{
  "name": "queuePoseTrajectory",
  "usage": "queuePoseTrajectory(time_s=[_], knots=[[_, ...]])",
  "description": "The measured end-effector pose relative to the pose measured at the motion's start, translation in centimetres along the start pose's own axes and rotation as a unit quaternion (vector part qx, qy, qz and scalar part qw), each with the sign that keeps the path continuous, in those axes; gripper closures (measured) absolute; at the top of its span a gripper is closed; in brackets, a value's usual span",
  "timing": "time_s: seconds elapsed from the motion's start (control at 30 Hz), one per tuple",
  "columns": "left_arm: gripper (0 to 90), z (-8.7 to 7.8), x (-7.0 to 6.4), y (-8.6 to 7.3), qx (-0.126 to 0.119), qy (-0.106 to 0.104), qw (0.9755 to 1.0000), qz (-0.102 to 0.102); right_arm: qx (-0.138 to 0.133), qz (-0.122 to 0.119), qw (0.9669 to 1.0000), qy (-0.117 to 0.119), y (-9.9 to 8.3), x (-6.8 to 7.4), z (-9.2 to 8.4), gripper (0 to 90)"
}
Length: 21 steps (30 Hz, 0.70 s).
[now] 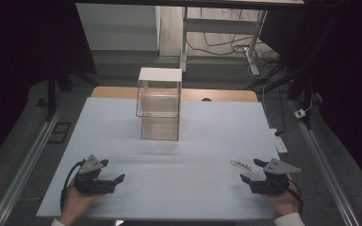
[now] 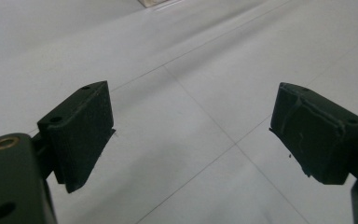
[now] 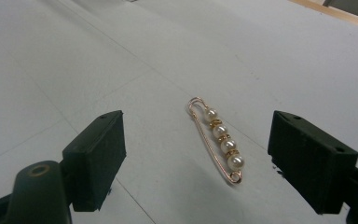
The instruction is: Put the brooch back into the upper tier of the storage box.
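A gold pin with several pearls [image 3: 216, 139] lies flat on the white table sheet, a little ahead of my right gripper [image 3: 196, 163] and between the lines of its two black jaws, untouched. From above, the pin [image 1: 241, 165] is a small pale streak just left of my right gripper [image 1: 253, 170], which rests at the front right with jaws wide open. My left gripper [image 1: 112, 171] rests at the front left, also open, and its view has bare sheet between the pads [image 2: 81, 130].
A clear two-tier box with a white top [image 1: 159, 103] stands at the middle back of the table. The wooden table edge [image 1: 226, 95] runs behind it. Desk legs and cables lie on the floor beyond.
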<state>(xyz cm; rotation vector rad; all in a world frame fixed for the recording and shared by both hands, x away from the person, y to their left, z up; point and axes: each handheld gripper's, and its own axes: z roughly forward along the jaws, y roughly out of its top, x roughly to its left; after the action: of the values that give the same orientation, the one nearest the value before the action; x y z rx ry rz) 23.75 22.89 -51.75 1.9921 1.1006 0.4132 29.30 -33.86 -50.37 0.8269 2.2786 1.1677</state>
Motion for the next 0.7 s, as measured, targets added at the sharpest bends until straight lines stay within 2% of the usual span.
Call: queuePoseTrajectory(time_s=[0.7], knots=[[13.1, -0.33, -0.12, 0.33, -0.004, 0.001, 1.0000, 0.004, 0.002, 0.004, 1.0000, 0.003, 0.22, 0.05, -0.03, 21.4]])
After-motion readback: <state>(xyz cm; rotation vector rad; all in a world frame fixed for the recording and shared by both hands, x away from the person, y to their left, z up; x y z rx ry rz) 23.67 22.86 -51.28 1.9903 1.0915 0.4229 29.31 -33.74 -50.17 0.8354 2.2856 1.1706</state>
